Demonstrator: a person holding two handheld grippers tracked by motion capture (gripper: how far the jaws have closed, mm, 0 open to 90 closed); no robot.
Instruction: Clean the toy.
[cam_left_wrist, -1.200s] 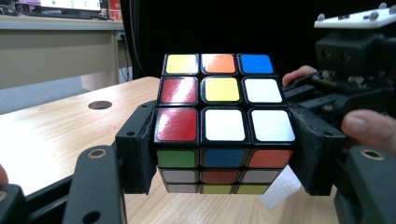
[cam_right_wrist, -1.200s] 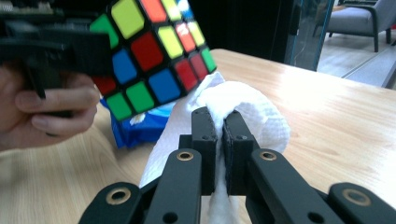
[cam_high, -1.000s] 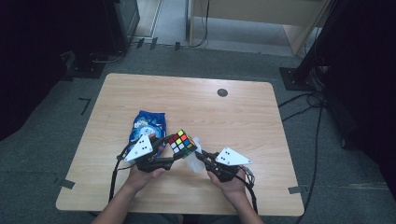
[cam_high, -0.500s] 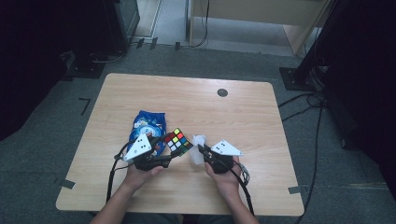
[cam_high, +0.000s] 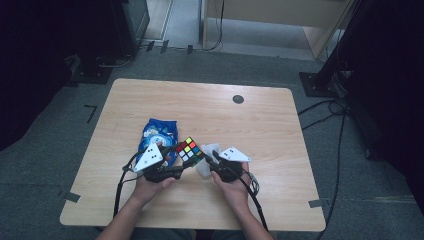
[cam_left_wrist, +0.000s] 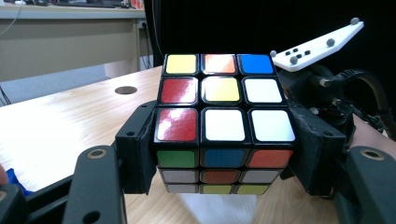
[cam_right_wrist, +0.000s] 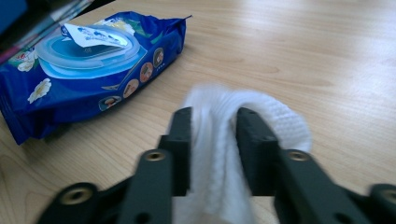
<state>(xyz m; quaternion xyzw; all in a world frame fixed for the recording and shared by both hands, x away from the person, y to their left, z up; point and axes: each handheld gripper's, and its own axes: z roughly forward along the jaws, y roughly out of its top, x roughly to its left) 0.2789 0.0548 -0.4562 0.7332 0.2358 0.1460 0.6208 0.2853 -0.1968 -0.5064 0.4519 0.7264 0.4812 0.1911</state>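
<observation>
No writing on the blue wipes pack (cam_right_wrist: 88, 65) could be read; its label showed white flowers and small round pictures around a clear lid. The puzzle cube (cam_left_wrist: 219, 116), black-framed with red, white, yellow, orange and blue stickers on top, sat clamped in the left gripper (cam_high: 172, 167) above the desk's (cam_high: 280, 130) near edge. The right gripper (cam_right_wrist: 212, 149) had just been opening, a white wipe (cam_right_wrist: 261, 116) loosely between its jaws.

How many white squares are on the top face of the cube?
3. On the cube in the left gripper view, one sits at the right of the middle row, and two at the middle and right of the near row.
</observation>
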